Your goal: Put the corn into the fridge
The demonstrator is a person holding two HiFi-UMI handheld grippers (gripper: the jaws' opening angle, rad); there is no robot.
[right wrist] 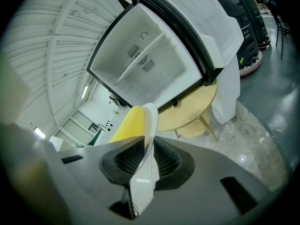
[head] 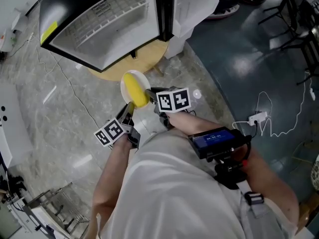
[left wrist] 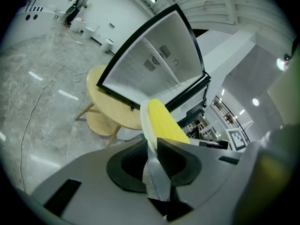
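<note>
The left gripper (head: 128, 109) and right gripper (head: 152, 92) each clamp the plate (head: 124, 85) rim from opposite sides, to hold the corn (head: 135, 89) level. The open fridge (head: 107, 26) stands at upper left

Dressed in a loose white shirt (head: 169, 183), creased across the front. Equipped, just ahead of the shirt, with a left gripper (head: 128, 108) and a right gripper (head: 151, 91) — each topped by a white cube printed with black square markers, the left cube (head: 110, 132) and the right cube (head: 174, 99). Built, up close, as smooth pale grey shells with dark ribbed pads (left wrist: 176, 157) set in rounded black hollows. Fitted at the shirt's right edge with a black box (head: 217, 140) showing a blue-lit screen, on a black mount — and, lower beside the shirt, with a dark band (head: 252, 198) bearing a pale buckle.
</note>
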